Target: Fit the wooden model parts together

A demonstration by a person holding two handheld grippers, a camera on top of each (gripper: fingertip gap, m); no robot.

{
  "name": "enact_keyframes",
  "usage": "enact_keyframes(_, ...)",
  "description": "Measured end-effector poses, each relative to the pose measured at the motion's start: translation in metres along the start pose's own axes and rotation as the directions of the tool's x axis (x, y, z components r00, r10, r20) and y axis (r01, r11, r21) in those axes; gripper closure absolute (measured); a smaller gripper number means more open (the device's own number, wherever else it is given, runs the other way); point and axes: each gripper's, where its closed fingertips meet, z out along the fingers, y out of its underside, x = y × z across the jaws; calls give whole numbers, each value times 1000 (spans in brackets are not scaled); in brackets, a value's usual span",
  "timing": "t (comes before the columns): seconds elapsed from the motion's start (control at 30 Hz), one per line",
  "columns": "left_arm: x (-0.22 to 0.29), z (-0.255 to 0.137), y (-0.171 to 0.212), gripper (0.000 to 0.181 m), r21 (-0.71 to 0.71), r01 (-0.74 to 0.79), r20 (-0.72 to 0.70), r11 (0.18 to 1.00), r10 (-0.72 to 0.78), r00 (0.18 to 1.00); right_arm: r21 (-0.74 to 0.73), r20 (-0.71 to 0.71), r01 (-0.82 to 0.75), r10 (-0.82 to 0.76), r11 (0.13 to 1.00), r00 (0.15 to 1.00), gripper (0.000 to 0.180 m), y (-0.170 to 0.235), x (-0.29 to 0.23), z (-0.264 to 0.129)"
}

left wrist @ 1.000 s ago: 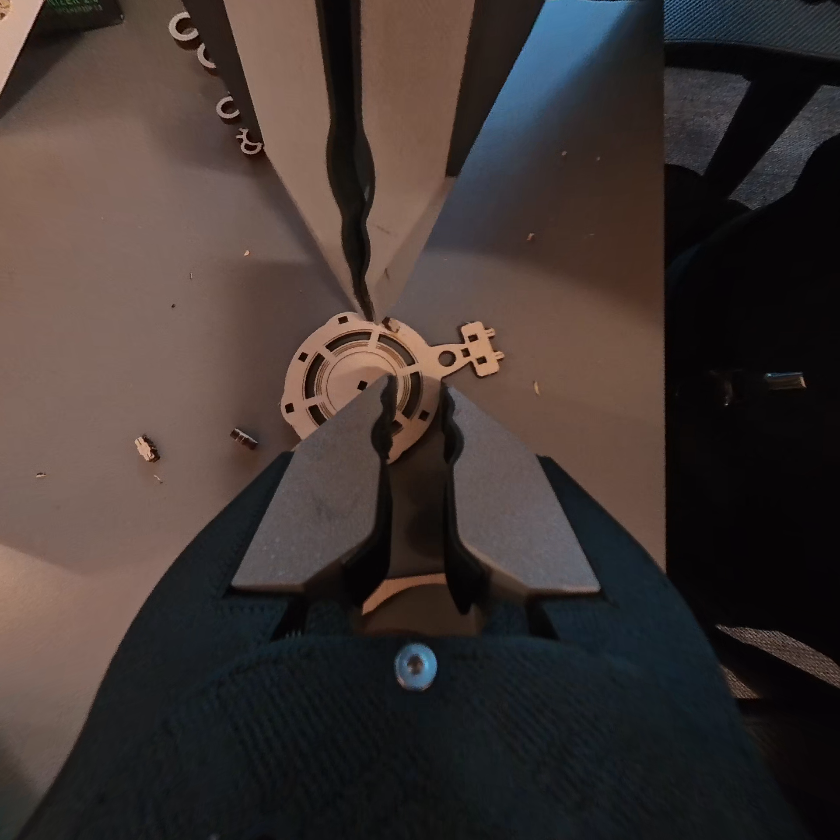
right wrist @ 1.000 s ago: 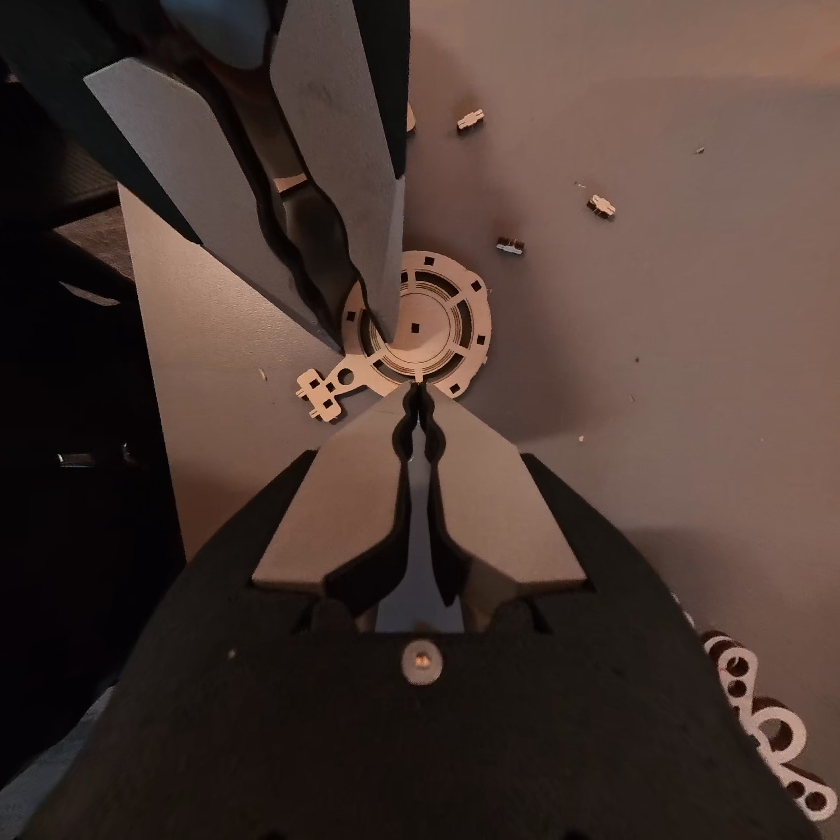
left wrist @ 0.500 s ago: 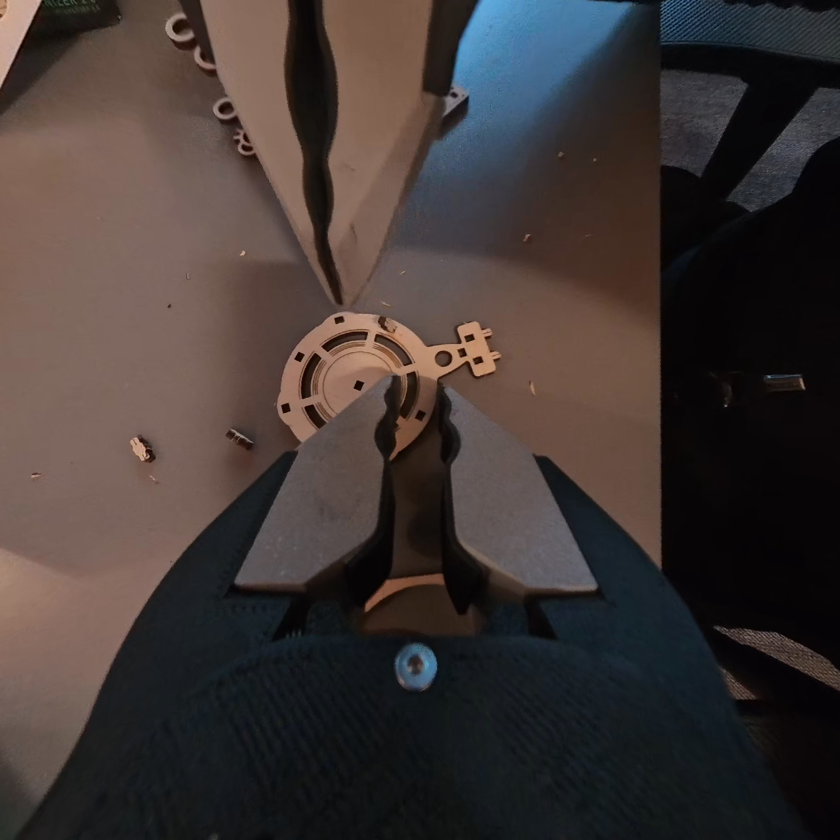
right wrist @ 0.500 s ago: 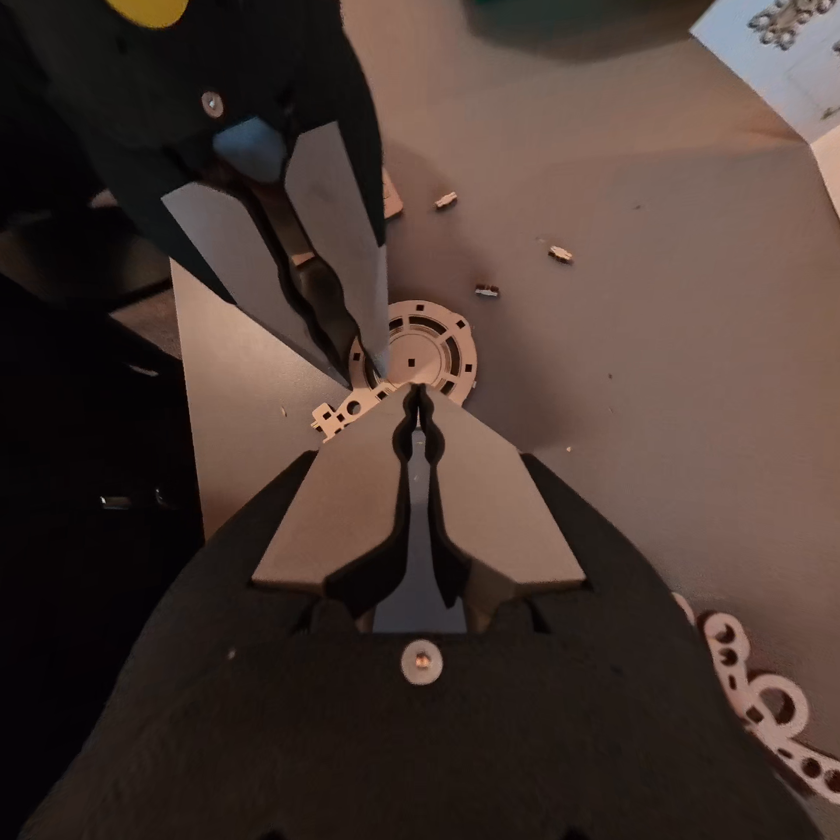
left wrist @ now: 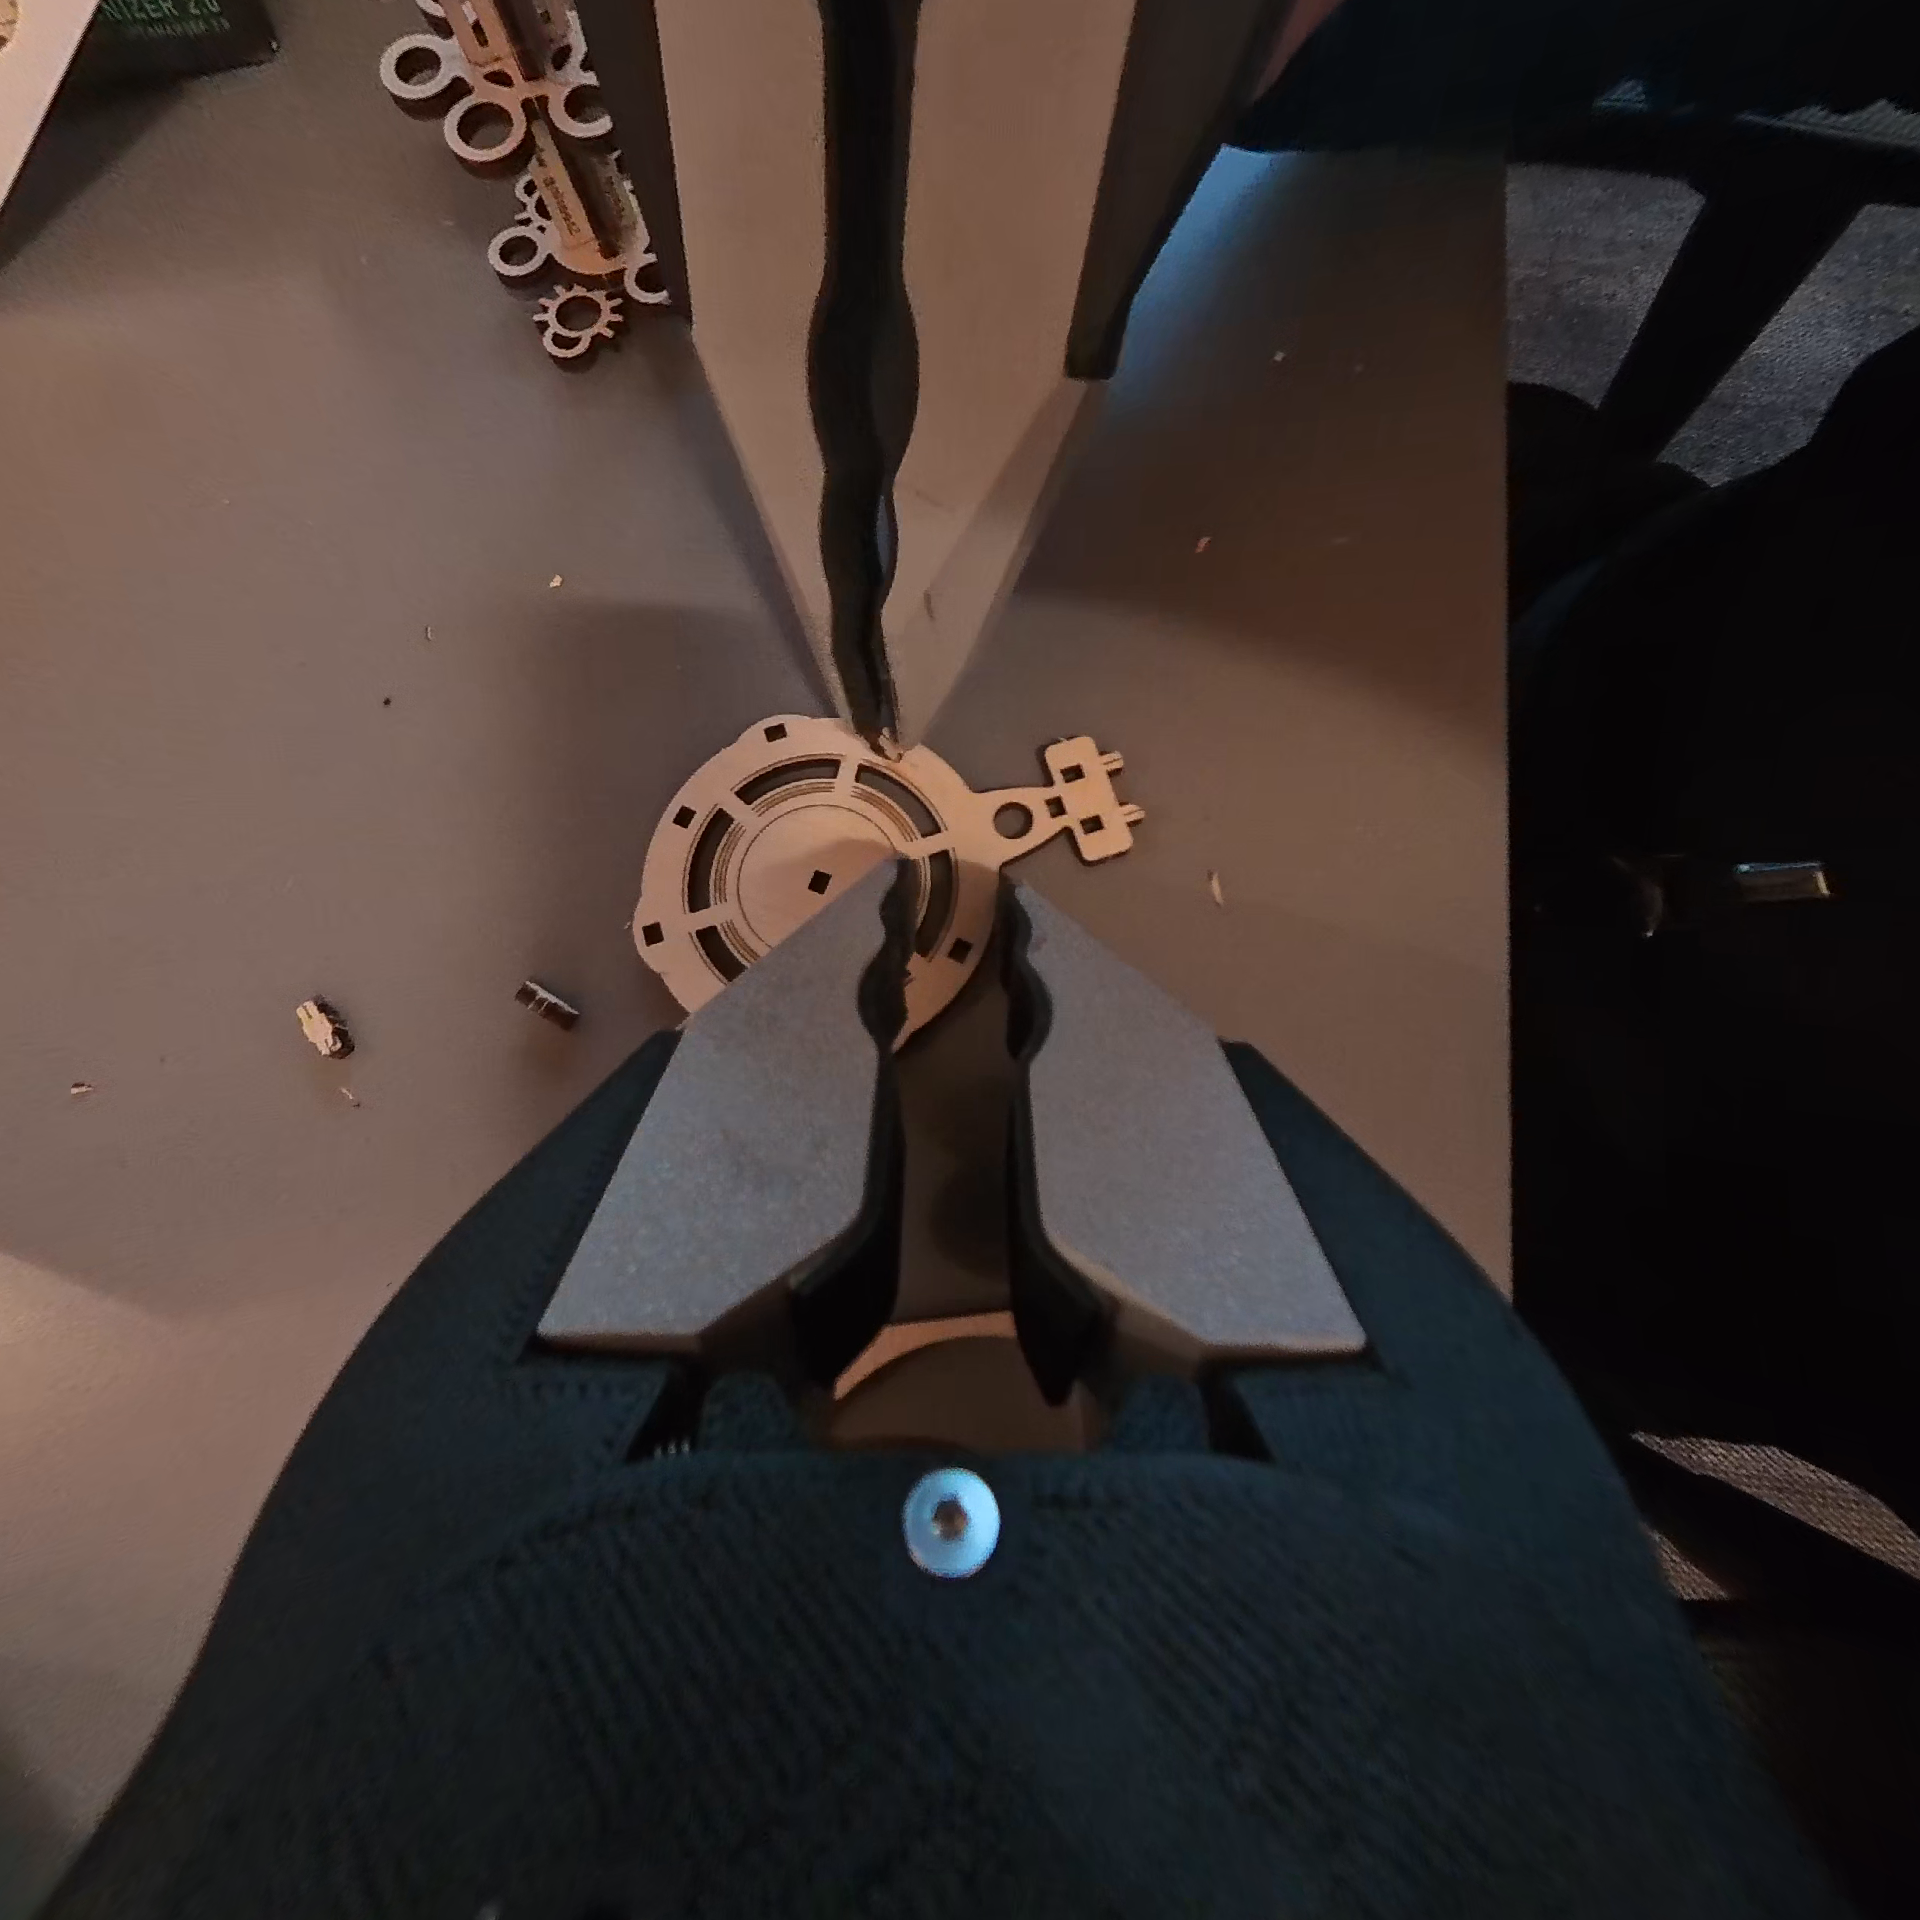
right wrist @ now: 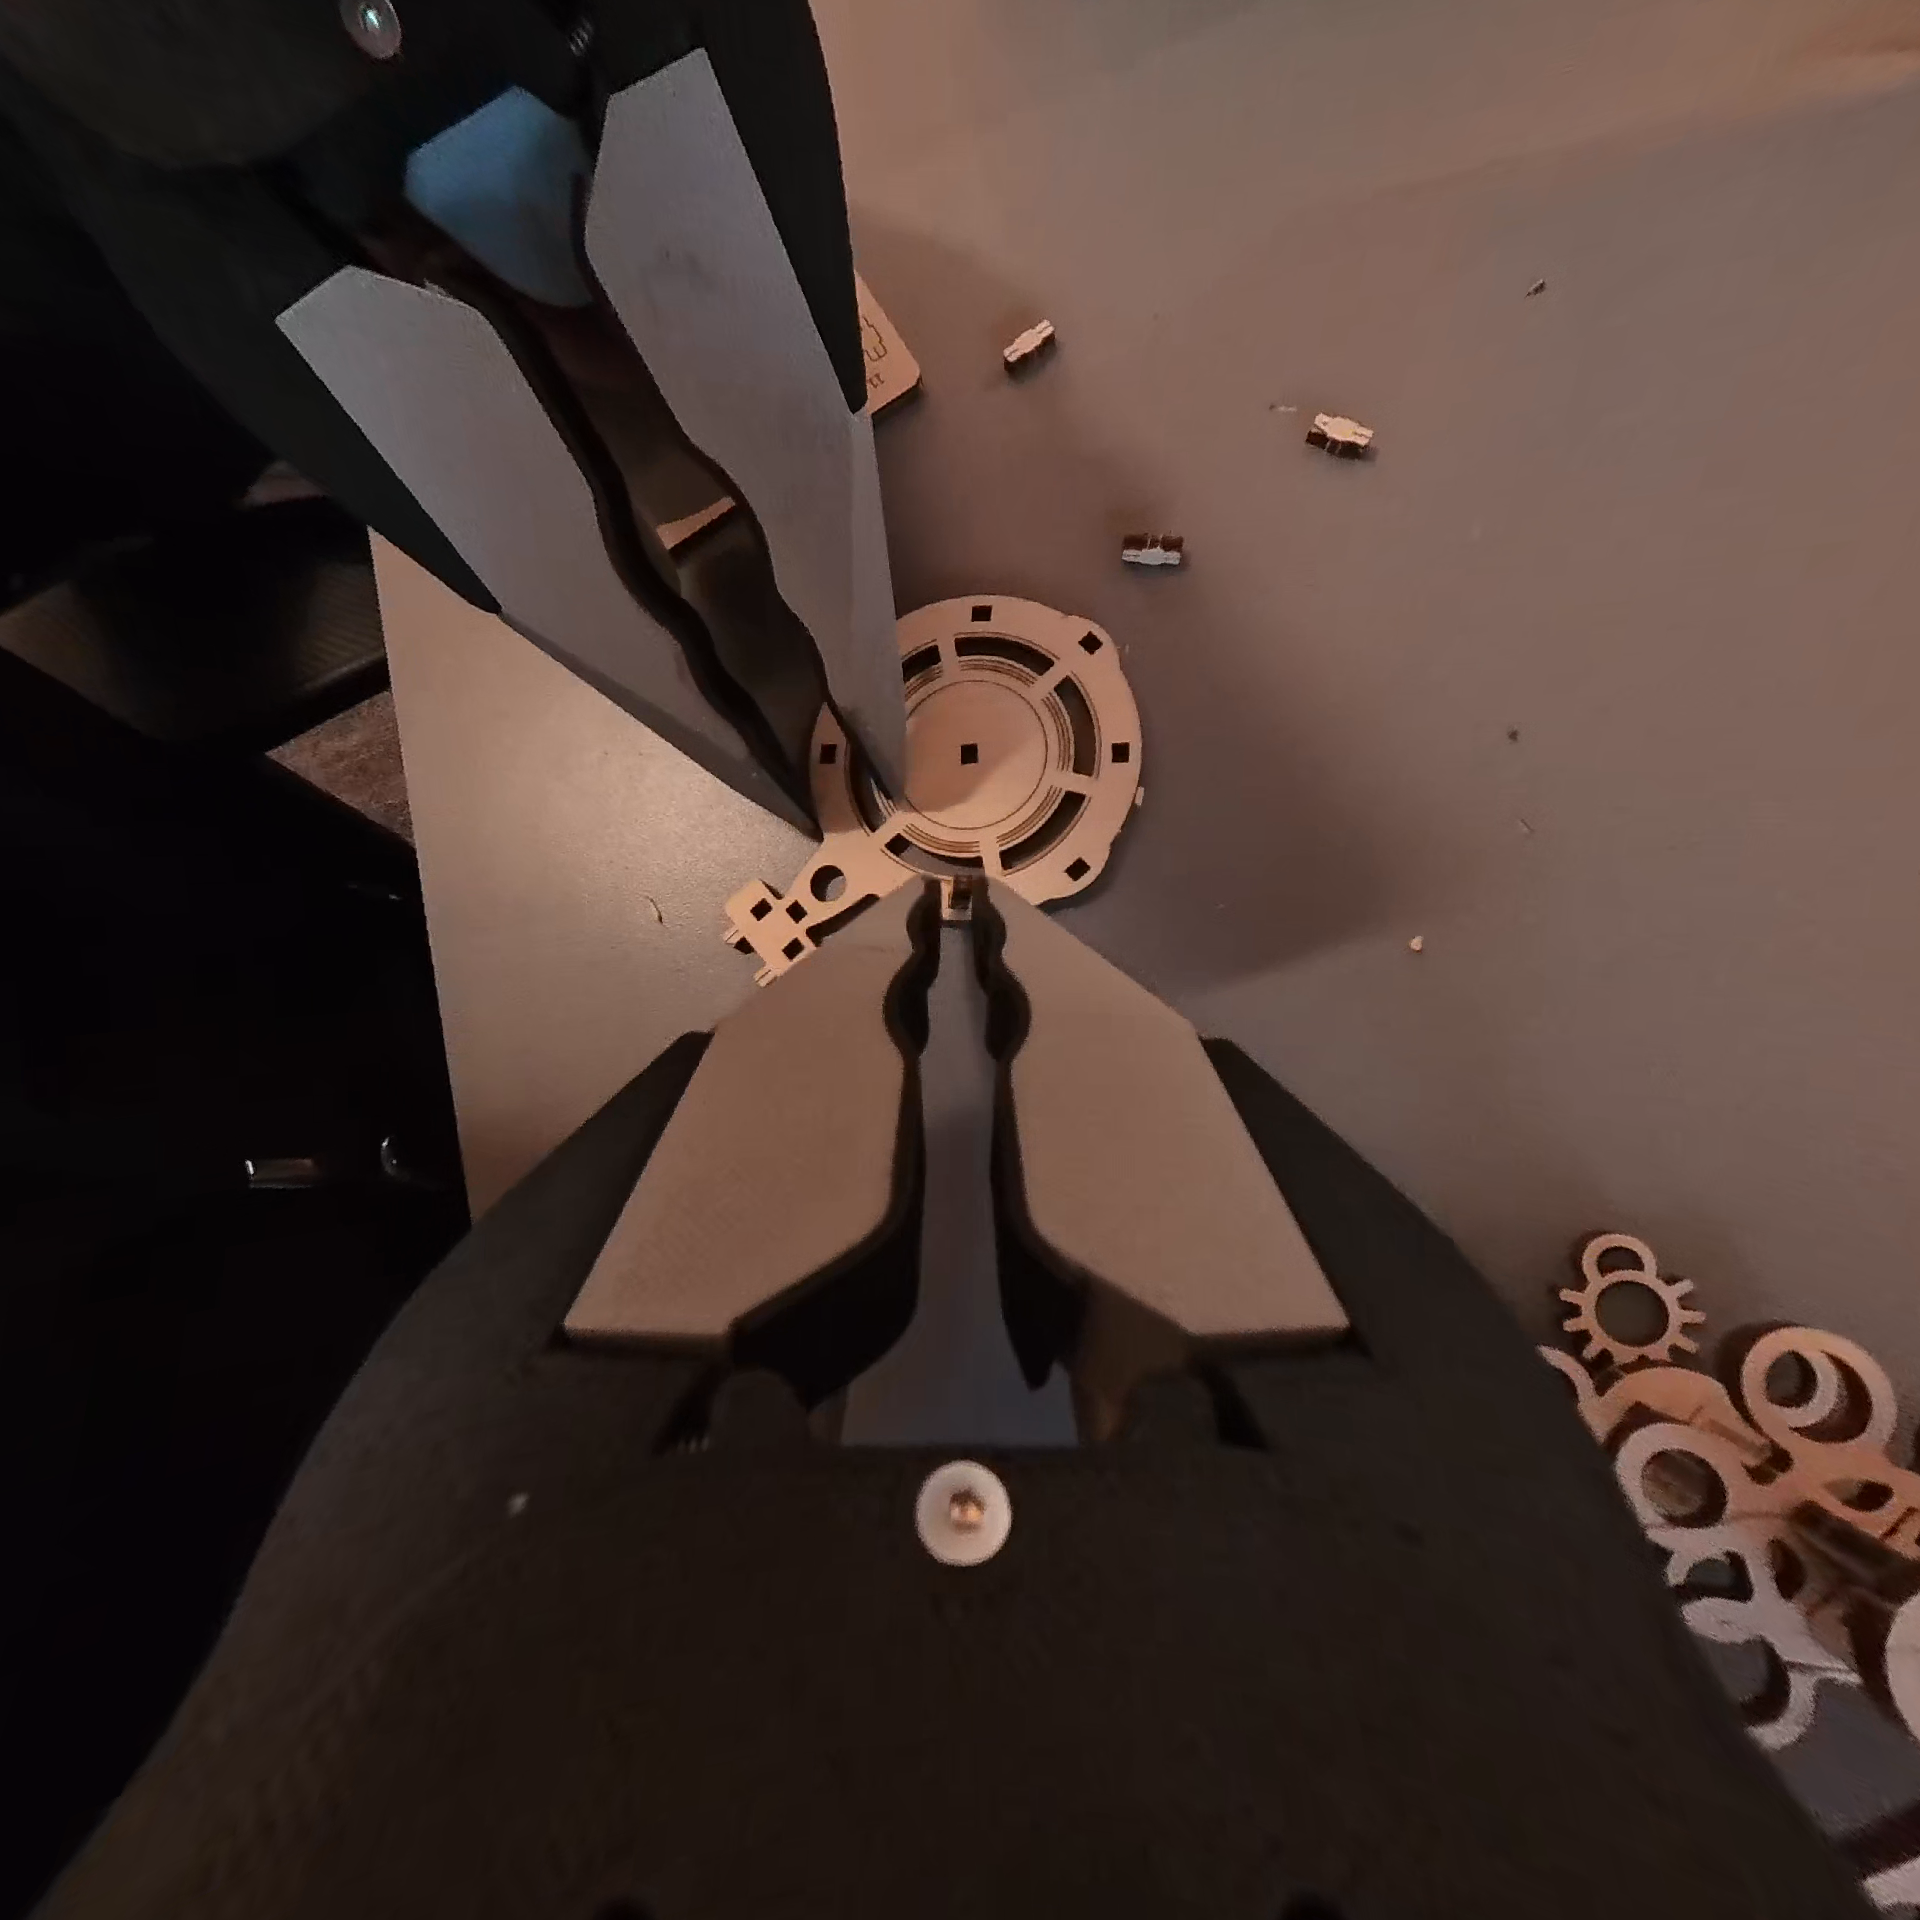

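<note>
A round wooden disc with slots and a keyed tab lies flat on the grey table; it also shows in the right wrist view. My left gripper is narrowly open, one fingertip on the disc and the other just off its rim. My right gripper is shut on a small wooden peg, held tip-down at the disc's rim. In the left wrist view the right gripper comes in from above. In the right wrist view the left gripper comes from the upper left.
Loose small pegs lie left of the disc; they also show in the right wrist view. A pile of ring-shaped wooden parts lies farther off. The table edge is close, with a dark chair beyond. The grippers are tip to tip, or close to it.
My right gripper lifted a little off the disc's rim half a second ago and has come back down to it. My left gripper and the disc have hardly moved.
</note>
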Motion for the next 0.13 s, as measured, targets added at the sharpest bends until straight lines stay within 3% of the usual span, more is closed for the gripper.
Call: enact_keyframes(0.13,0,0,0,168,0,1,-1,1000,-1,1000,3,4,-4,4,1000,1000,177,-1,0,1)
